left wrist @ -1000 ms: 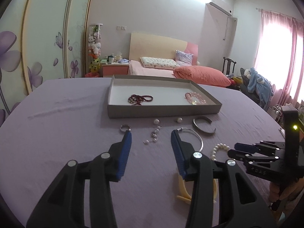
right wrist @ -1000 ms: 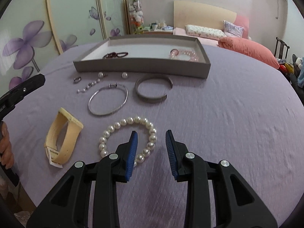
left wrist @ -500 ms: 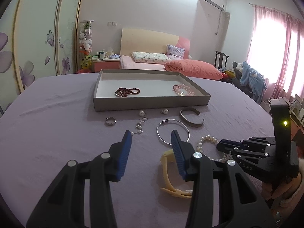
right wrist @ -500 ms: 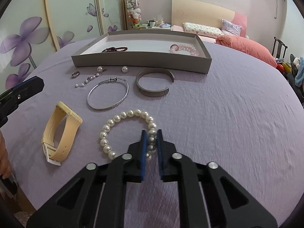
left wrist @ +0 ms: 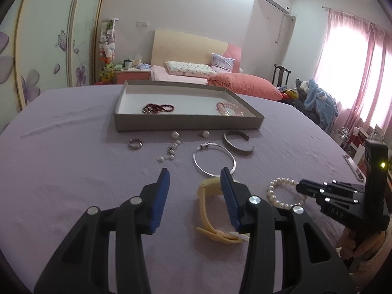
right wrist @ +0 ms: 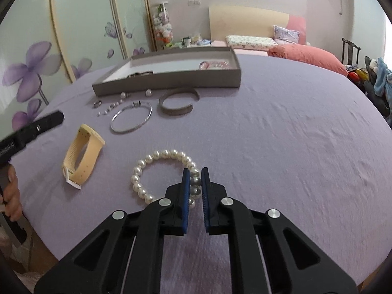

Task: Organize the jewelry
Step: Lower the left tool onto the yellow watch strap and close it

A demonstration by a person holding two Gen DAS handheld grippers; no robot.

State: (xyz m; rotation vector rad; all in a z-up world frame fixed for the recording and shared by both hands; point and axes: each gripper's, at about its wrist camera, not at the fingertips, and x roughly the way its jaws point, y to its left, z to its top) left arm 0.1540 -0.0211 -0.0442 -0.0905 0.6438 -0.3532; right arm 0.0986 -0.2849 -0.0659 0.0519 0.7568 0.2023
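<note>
Your right gripper [right wrist: 195,183] has gone from standing apart over the pearl bracelet [right wrist: 156,169] a second ago to being clamped on its near right arc, two beads pinched between the blue ribbed pads. The bracelet looks to lie mostly on the cloth, at the 12 o'clock side of your jaws. So the pick is made; what is left, by my reading, is the lift and the carry to the grey tray [right wrist: 171,83] far off at 11 o'clock.

Your left gripper [left wrist: 194,191] hangs partly open and holds nothing; the cream watch strap [left wrist: 213,210] sits just beyond its right finger, untouched.

The pearls are round, glossy and strung loosely, so the loop will likely sag and swing once lifted. The tray is matte card with low straight walls; a dark red bead string [left wrist: 156,108] and a pink bead bracelet [left wrist: 229,109] already lie inside. Outside it, at 10 to 12 o'clock of the right gripper, lie a thin silver bangle [right wrist: 131,120], an open metal cuff [right wrist: 178,103], a small ring [right wrist: 97,103] and loose pearl pieces. The lilac tablecloth [right wrist: 281,147] is soft and lightly creased.
</note>
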